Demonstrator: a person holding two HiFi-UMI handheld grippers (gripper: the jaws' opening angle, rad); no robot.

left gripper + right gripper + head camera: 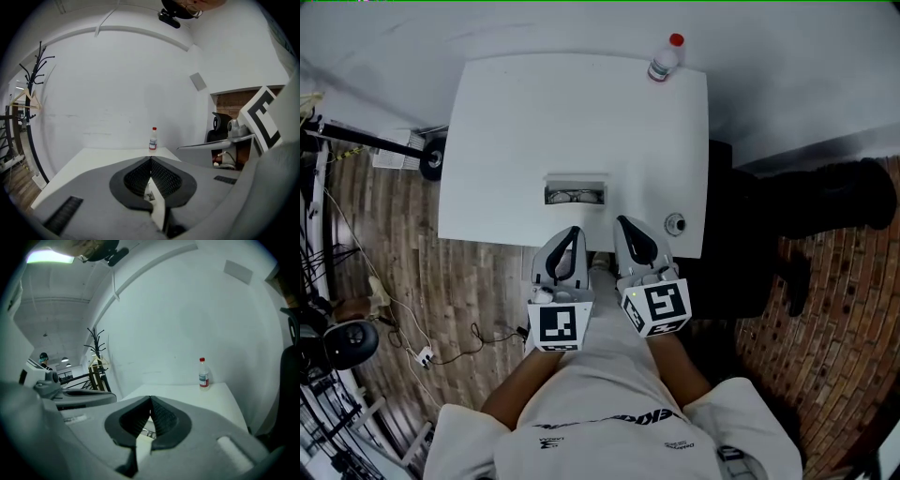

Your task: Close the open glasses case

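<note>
The open glasses case [575, 191] lies near the white table's [506, 141] front edge, lid raised, dark-framed glasses inside. My left gripper [573, 232] hovers just in front of the case, jaws shut and empty. The right gripper [623, 223] sits beside it, a little right of the case, also shut on nothing. In the left gripper view the jaws [150, 160] meet at their tips, and a sliver of the case [149, 191] shows through the gap below. The right gripper view shows its jaws [150, 400] closed the same way, with a bit of the glasses [149, 432] under them.
A plastic bottle with a red cap [665, 58] stands at the table's far right corner, also the bottle [153, 138] and the bottle [203, 373]. A small round knob [675, 223] lies near the front right edge. A black chair [825, 202] is right of the table.
</note>
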